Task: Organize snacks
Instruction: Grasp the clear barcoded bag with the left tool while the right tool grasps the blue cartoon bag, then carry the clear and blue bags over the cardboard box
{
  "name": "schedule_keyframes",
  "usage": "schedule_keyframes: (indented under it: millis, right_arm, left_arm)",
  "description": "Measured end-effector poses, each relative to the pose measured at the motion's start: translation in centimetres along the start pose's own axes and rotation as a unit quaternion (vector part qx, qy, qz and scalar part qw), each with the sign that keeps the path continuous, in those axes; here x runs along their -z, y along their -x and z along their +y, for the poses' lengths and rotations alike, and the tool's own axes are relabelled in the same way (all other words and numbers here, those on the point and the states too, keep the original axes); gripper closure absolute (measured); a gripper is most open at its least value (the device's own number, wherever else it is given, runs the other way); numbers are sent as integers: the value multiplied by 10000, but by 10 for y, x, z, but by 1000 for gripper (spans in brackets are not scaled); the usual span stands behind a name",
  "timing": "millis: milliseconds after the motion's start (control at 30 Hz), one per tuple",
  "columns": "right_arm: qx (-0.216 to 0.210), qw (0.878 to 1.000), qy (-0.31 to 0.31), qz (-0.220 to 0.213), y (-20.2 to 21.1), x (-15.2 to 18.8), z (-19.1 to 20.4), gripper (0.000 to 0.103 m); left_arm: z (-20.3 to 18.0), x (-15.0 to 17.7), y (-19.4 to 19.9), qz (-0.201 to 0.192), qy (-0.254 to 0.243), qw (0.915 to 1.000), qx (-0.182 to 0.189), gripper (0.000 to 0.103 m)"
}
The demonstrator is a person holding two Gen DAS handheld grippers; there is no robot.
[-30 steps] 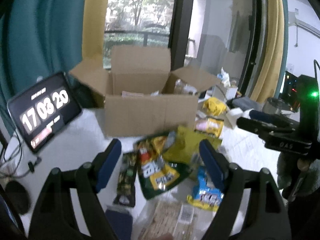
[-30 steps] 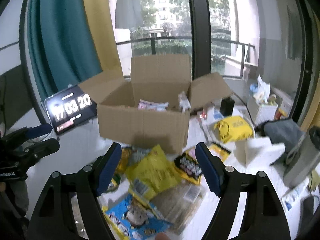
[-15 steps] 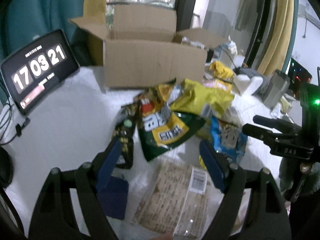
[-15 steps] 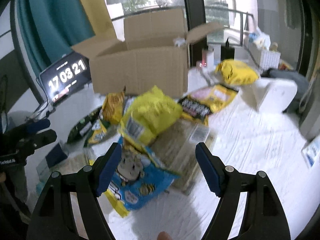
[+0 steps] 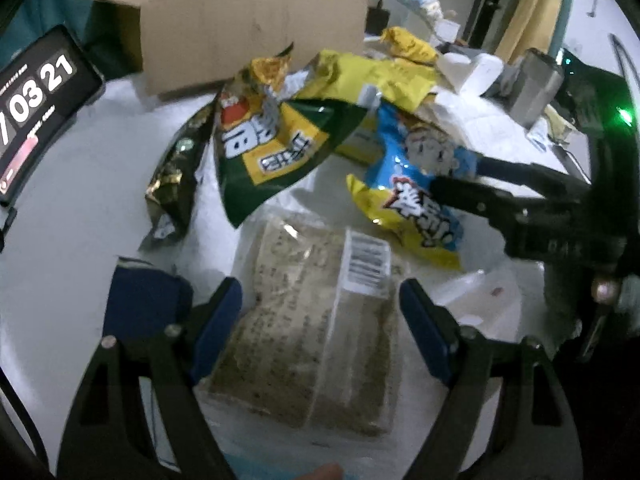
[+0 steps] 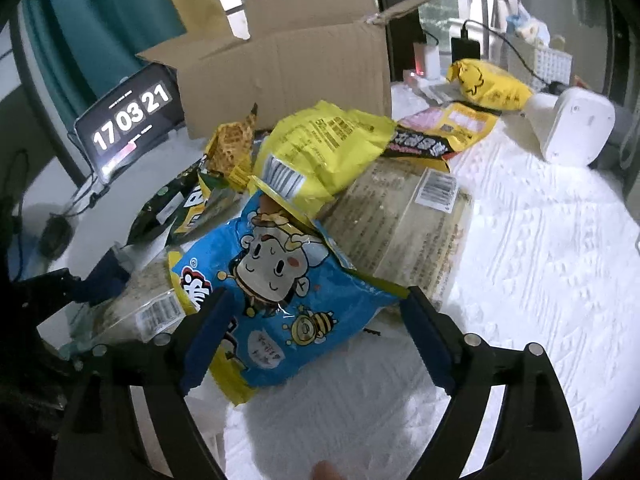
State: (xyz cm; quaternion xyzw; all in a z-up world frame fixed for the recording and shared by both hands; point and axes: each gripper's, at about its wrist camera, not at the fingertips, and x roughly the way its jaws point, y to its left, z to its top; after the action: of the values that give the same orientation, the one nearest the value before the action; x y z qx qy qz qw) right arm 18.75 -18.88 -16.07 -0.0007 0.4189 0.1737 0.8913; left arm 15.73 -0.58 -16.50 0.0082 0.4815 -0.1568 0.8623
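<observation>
The left gripper (image 5: 320, 312) has its jaws spread wide on either side of one clear cracker pack (image 5: 316, 320), gripping nothing. The right gripper (image 6: 316, 320) is likewise released, its jaws straddling one blue cartoon bag (image 6: 280, 288). A second clear cracker pack (image 6: 404, 224) lies just behind the blue bag. Snacks are piled mid-table: one green-and-yellow bag (image 5: 276, 148), one dark narrow bag (image 5: 176, 184) at its left, one large yellow bag (image 6: 324, 148) on top. Farther back, one open cardboard box (image 6: 288, 72) stands near the table's far edge, with one clock tablet (image 6: 128, 120) toward the far left corner.
</observation>
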Motion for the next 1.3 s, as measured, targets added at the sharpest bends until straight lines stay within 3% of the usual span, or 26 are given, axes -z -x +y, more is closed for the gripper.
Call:
schedule_keyframes:
  millis: [100,167,233,333,433,533,733,1300]
  right_arm:
    - [256,9993,256,-81,-4,4,12,20]
    - [269,9989,347,-160,-3,6,17,34]
    - [65,9993,316,-162,-2,7,19,55]
    - [63,9987,437,-249,1,8,23,60]
    - [-41,9989,313,-356,9,4,17,80]
    - [-12,9983,308,-486,23,-2,11,84]
    - [28,9969,271,-743,51,-12,-5,86]
    - [2,9907,212,-1346,86,-72,-28,86]
  left_arm:
    - [-1,-2,-4,88,13,10000,34,20]
    - [-4,-2,-5,103,-29,9999,19,20]
    - [-6,-2,-5,84,-80,9999,-17,22]
    - [-10,-2,-2,-2,-224,9997,-101,30]
    - [-11,-2,2,-60,-213,9997,-79,37]
    - [-11,-6,7,-116,-104,9998,117,48]
    - [-8,-18,23,-406,77,9990,153,59]
    - [-1,-64,88,-1259,125,9919,67,60]
